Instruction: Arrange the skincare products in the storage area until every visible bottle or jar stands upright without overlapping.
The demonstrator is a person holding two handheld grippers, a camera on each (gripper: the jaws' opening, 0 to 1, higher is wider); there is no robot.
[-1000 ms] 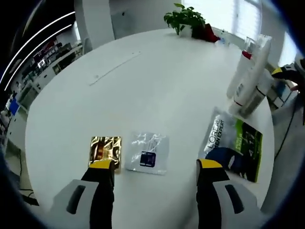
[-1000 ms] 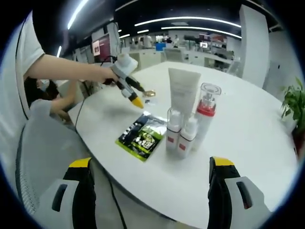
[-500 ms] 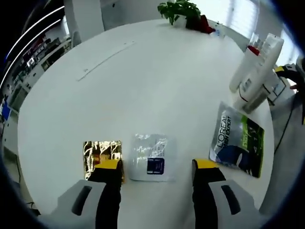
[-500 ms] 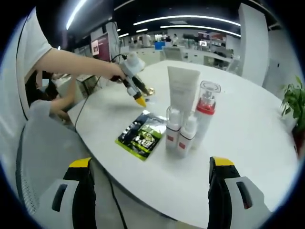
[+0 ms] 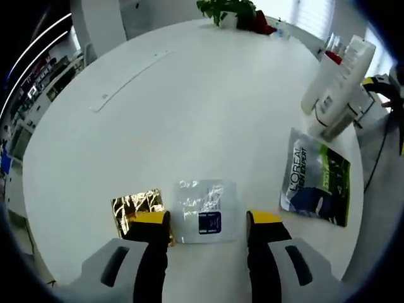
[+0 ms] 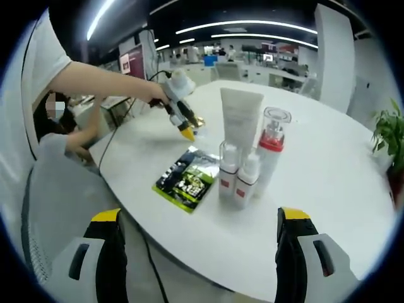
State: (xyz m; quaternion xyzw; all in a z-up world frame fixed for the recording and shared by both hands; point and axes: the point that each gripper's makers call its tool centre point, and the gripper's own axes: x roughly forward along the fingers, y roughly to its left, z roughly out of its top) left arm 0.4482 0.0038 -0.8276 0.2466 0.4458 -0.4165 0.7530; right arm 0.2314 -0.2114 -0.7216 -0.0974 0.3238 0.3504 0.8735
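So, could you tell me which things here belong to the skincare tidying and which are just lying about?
Job:
white tube
red-collared pump bottle
two small bottles
clear sachet
gold sachet
green sachet

Lying about:
potted plant

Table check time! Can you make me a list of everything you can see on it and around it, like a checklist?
Surface: round white table, mostly bare.
Job's things: white tube, pump bottle with red collar and two small bottles stand upright, close together.
Clutter: three flat packets: green sachet, clear sachet, gold sachet.
Grippers: left tool open, low over the clear sachet, one jaw at the gold sachet's edge; right tool open, holding nothing, off the table's edge.
Cables: black cable hanging past the table's edge.
Surroundings: potted plant on the far side; office desks behind.
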